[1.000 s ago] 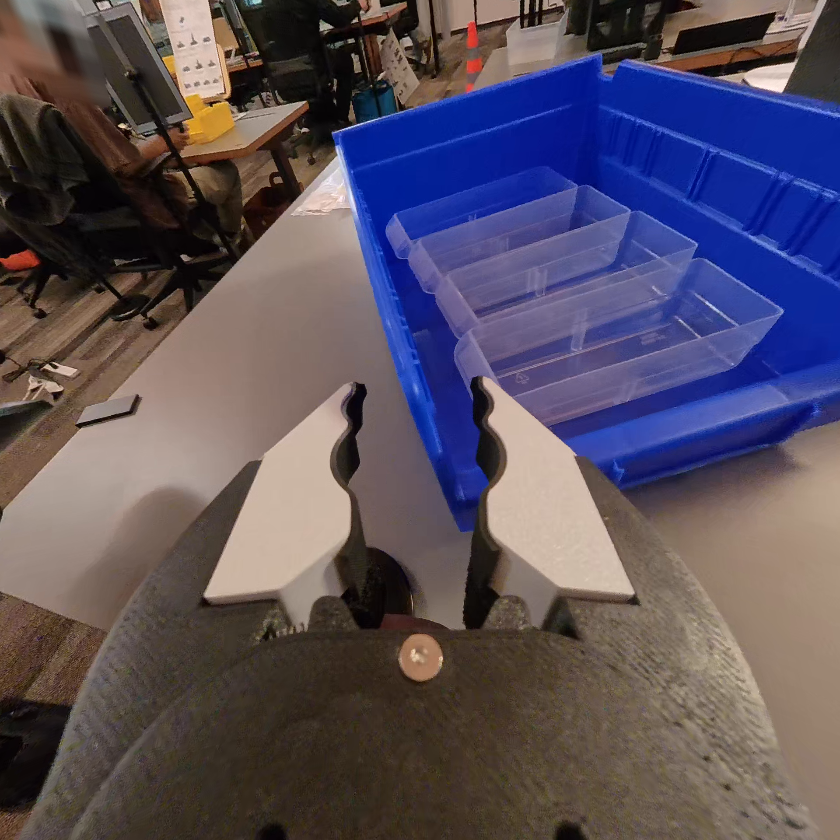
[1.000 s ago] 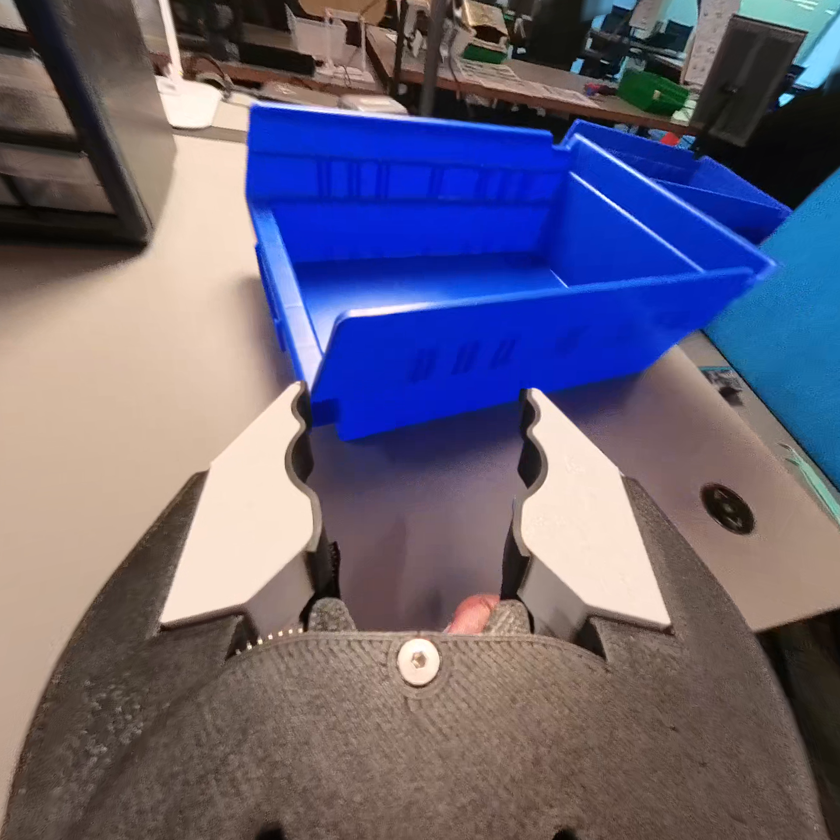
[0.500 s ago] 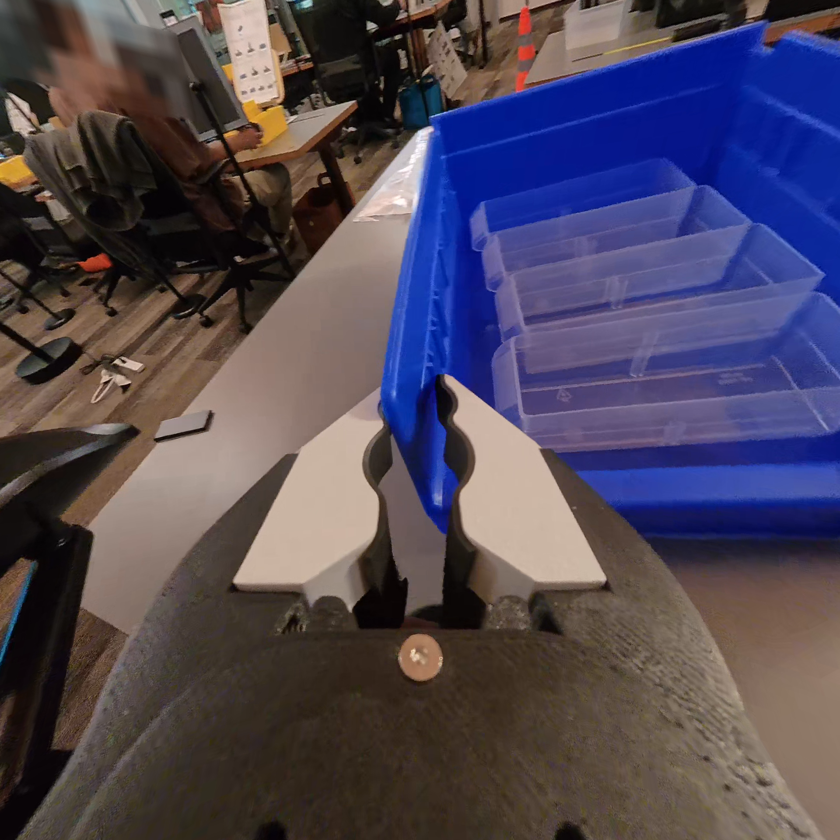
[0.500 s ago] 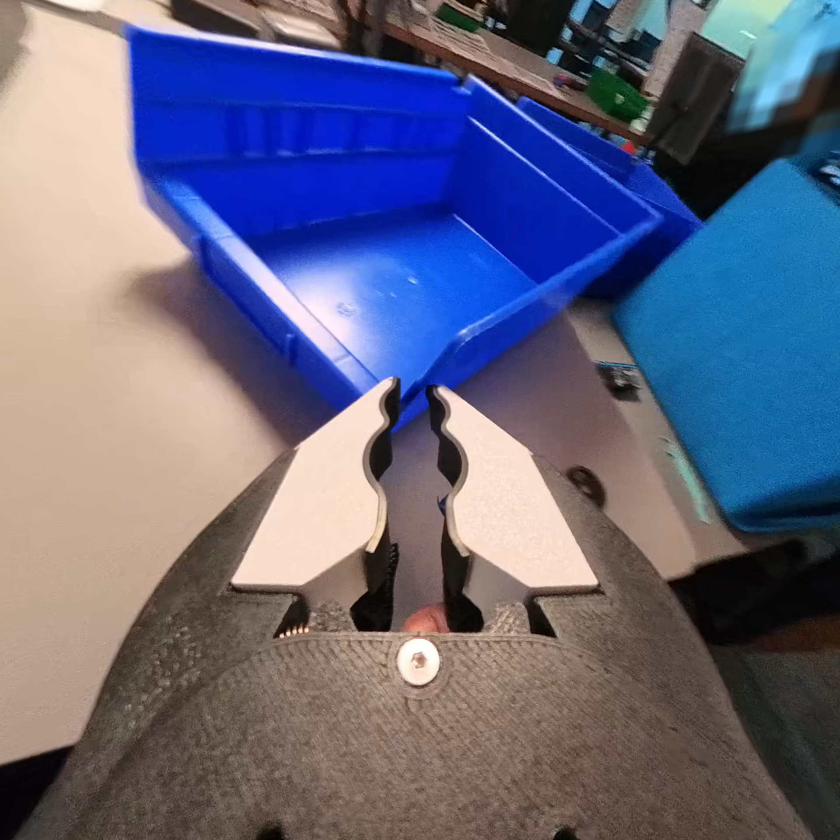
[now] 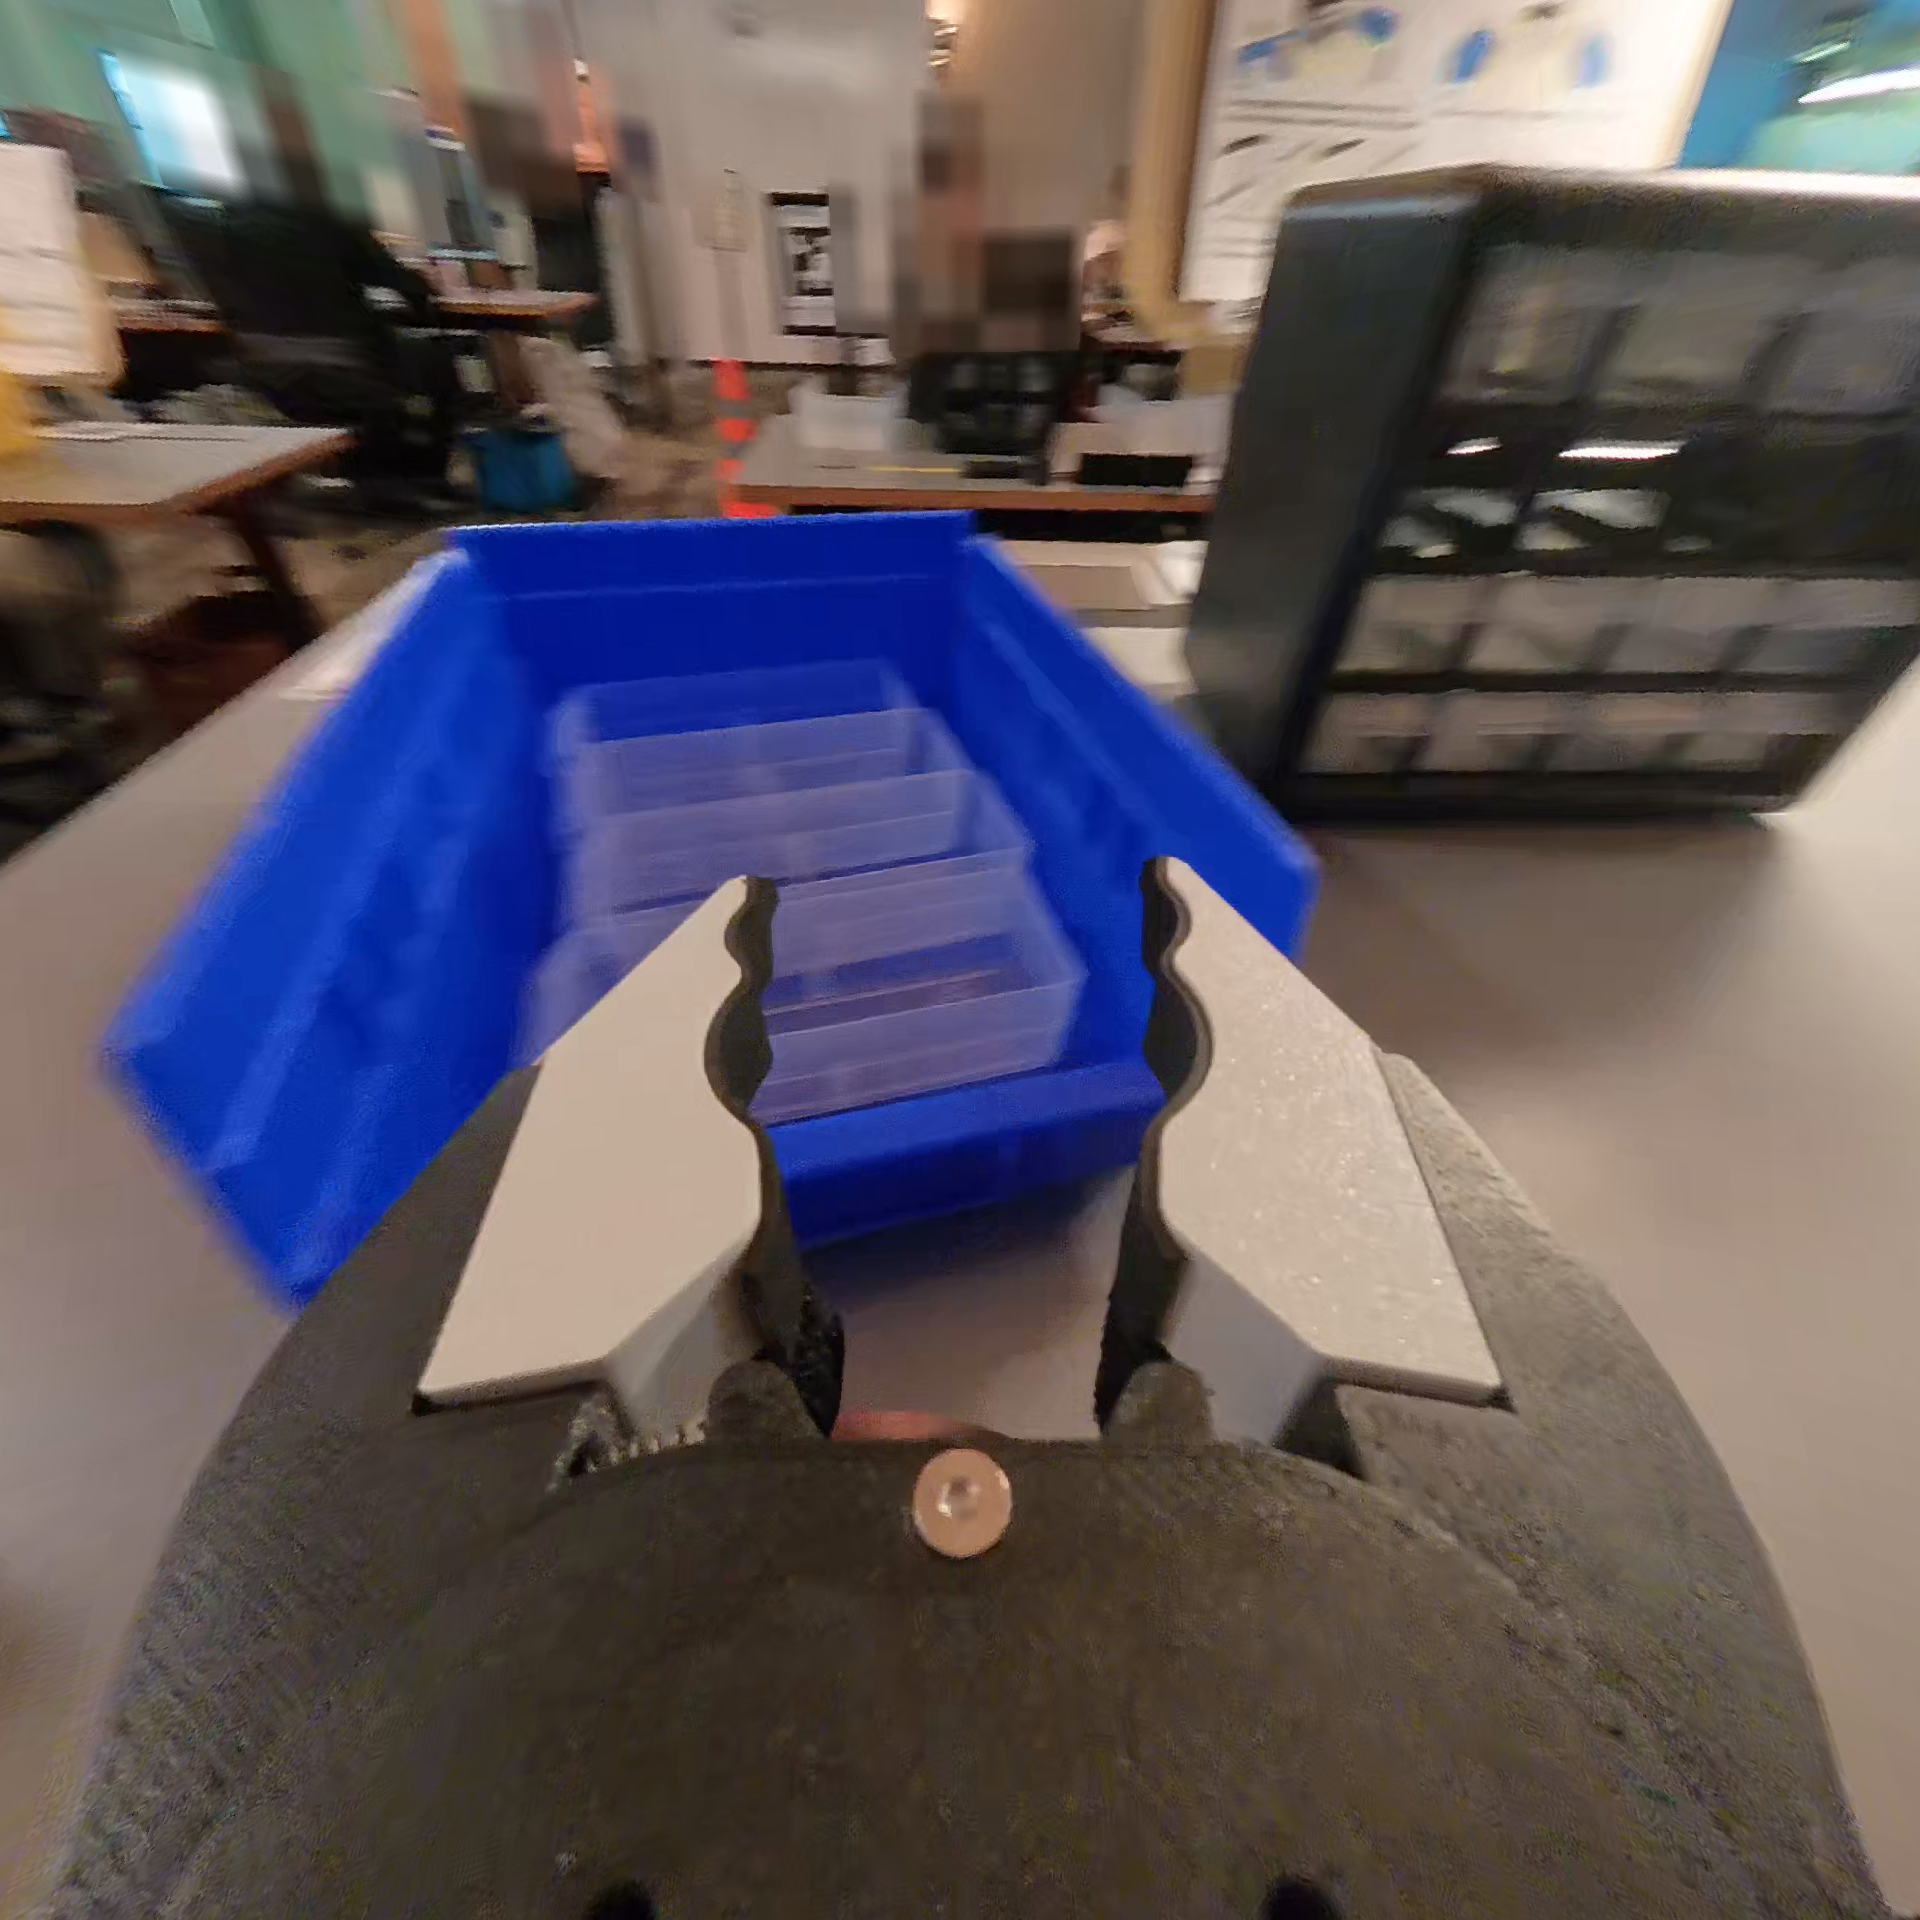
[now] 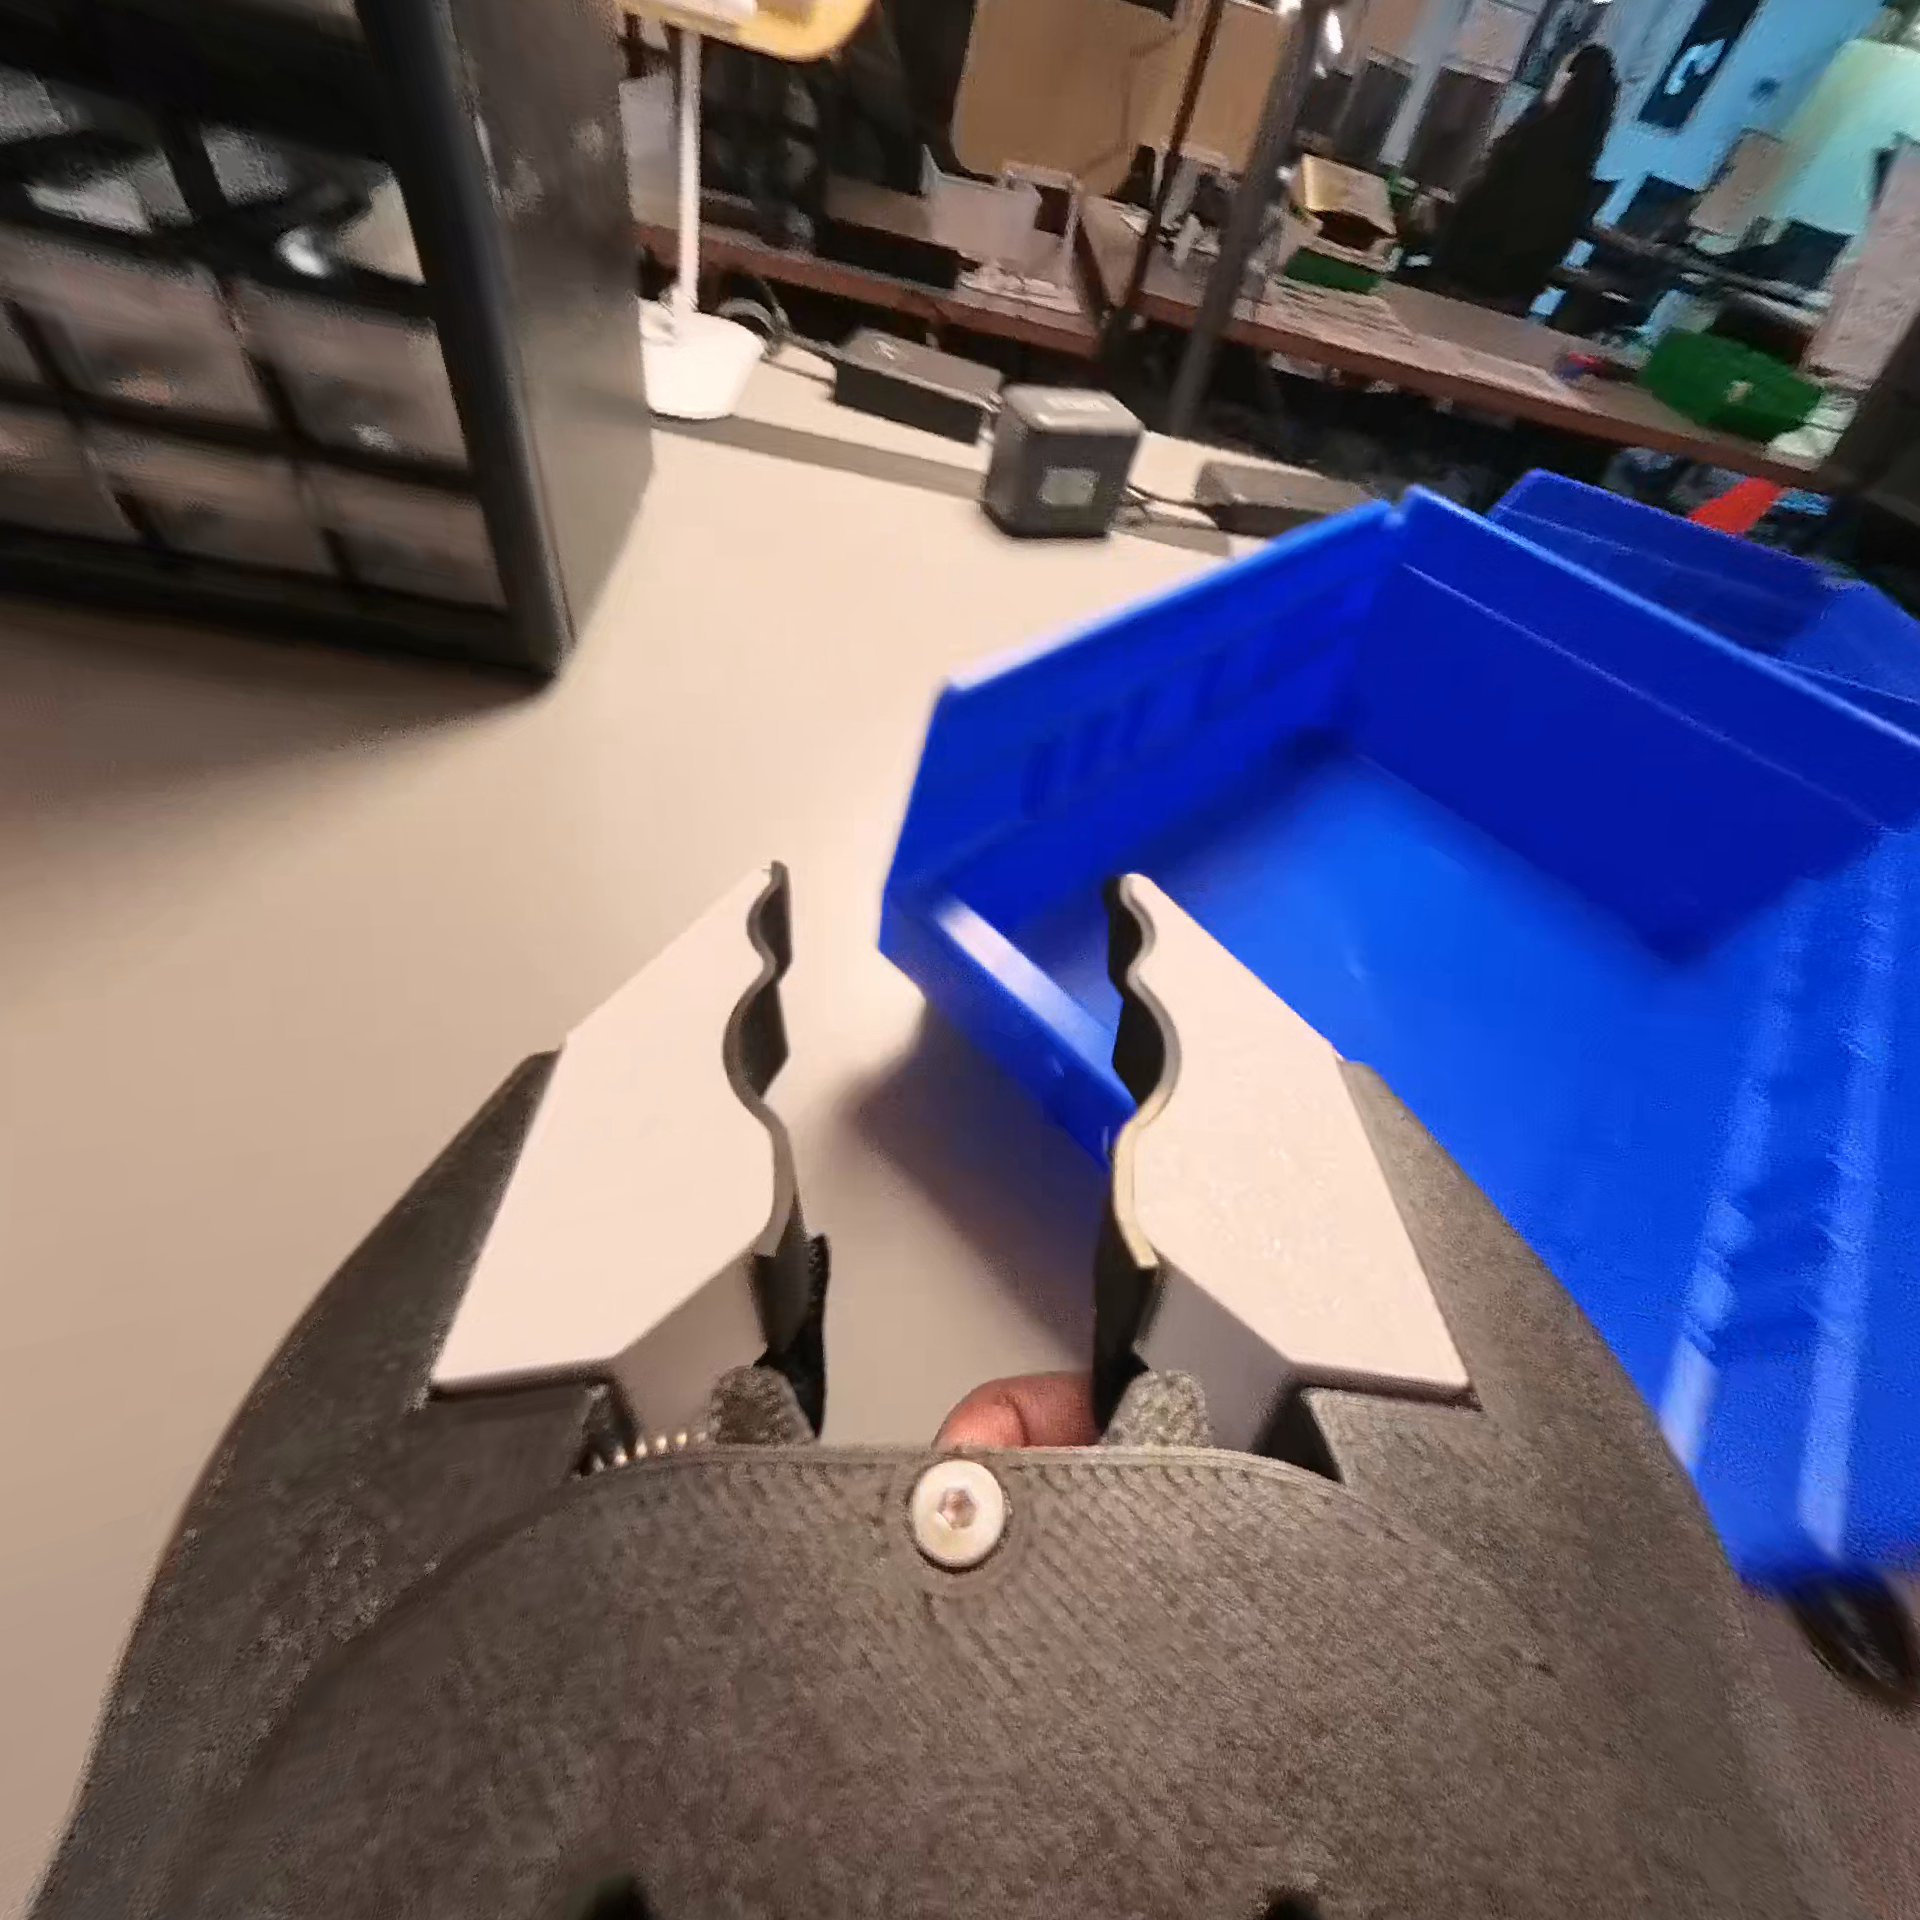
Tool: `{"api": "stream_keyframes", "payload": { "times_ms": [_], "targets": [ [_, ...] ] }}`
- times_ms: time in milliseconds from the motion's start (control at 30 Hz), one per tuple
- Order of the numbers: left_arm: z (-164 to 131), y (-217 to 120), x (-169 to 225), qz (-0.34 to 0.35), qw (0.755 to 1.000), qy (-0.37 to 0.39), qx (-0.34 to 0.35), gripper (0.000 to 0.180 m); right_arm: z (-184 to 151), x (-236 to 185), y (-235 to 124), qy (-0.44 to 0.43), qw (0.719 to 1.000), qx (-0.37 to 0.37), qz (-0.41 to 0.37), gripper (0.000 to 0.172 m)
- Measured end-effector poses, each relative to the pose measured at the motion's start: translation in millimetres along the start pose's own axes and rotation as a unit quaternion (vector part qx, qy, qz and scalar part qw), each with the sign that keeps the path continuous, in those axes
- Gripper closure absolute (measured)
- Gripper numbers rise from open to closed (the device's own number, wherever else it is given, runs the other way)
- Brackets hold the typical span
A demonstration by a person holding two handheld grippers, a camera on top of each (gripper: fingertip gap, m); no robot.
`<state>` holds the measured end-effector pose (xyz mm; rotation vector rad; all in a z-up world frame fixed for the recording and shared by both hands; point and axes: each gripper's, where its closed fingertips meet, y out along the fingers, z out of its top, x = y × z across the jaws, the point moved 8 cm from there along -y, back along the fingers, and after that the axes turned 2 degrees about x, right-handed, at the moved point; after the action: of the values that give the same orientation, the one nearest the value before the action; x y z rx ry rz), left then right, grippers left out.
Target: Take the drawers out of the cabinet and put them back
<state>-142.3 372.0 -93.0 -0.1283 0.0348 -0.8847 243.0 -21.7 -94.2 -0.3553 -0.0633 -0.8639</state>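
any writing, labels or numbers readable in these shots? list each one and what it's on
None can be read.
Wall posters behind the black drawer cabinet: printed, but blurred.
White sheet at far left: blurred.
Small dark box on the grey table: pale patch on its front, too blurred.
Blue bins and clear drawers: no legible marks.

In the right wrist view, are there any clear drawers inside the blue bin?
No, the blue bin shows only its bare blue floor, with no clear drawer in it.
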Motion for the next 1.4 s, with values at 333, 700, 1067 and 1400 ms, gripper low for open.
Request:
{"api": "stream_keyframes", "payload": {
  "times_ms": [333, 700, 1067, 1400],
  "targets": [
    [-14, 60, 62, -0.022, 0.996, 0.062, -0.066, 0.137, 3, 0, 71, 0.018, 0.999, -0.019, -0.041, 0.14],
    [-15, 47, 9, 0.061, 0.991, 0.101, -0.061, 0.176, -27, 25, -5, -0.001, 1.0, 0.004, 0.001, 0.154],
    [-14, 48, -20, 0.091, 0.987, 0.114, -0.07, 0.177, -39, 47, -41, -0.018, 0.997, -0.002, 0.076, 0.158],
    [-11, 68, -44, 0.078, 0.985, 0.136, -0.074, 0.177, -37, 90, -3, 0.006, 0.999, 0.002, 0.042, 0.166]
  ]
}}
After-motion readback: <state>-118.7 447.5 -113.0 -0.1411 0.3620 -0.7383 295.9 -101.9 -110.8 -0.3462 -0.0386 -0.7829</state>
